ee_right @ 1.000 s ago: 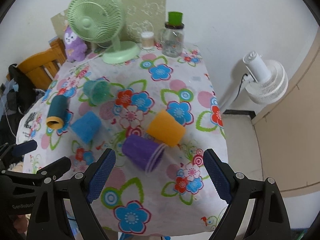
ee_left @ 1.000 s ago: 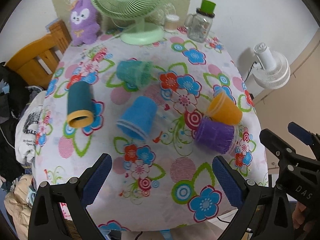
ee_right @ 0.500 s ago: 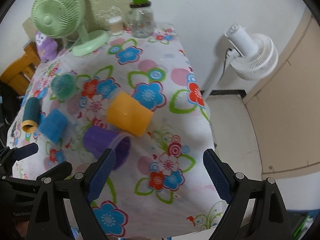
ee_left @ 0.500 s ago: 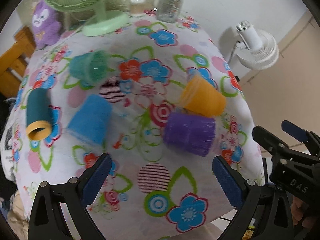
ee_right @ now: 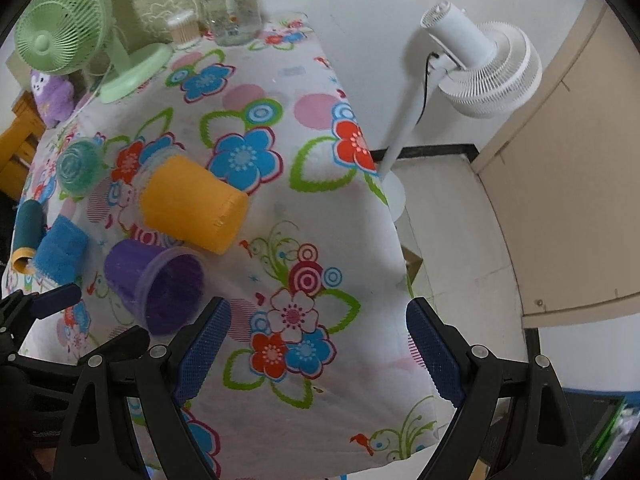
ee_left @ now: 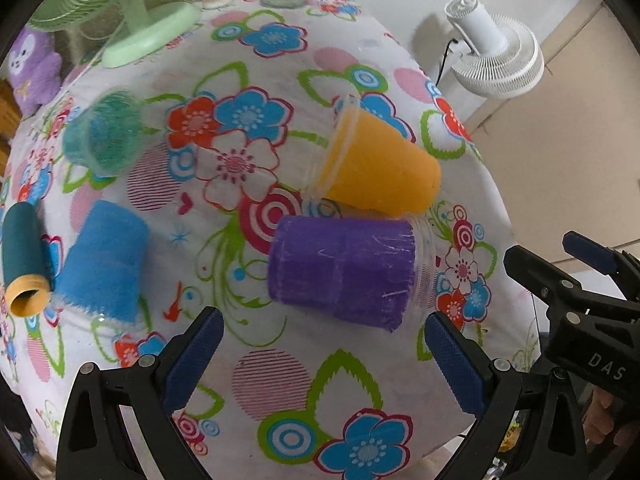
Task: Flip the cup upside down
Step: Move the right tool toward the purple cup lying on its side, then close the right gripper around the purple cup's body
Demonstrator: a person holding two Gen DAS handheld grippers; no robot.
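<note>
near edge: bare cloth [ee_left: 280, 376] | blocking beyond: purple cup [ee_left: 340, 268] touching orange cup [ee_left: 380, 168]

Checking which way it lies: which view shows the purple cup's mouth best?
Right wrist: the purple cup lies on its side, its open mouth facing that camera. Left wrist shows only its side wall, rim edge-on.

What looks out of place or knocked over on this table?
Every cup lies on its side on the floral tablecloth: purple cup, orange cup touching it, blue cup, green cup and a dark teal cup. None stands upright or upside down. Nothing looks spilled or broken.
</note>
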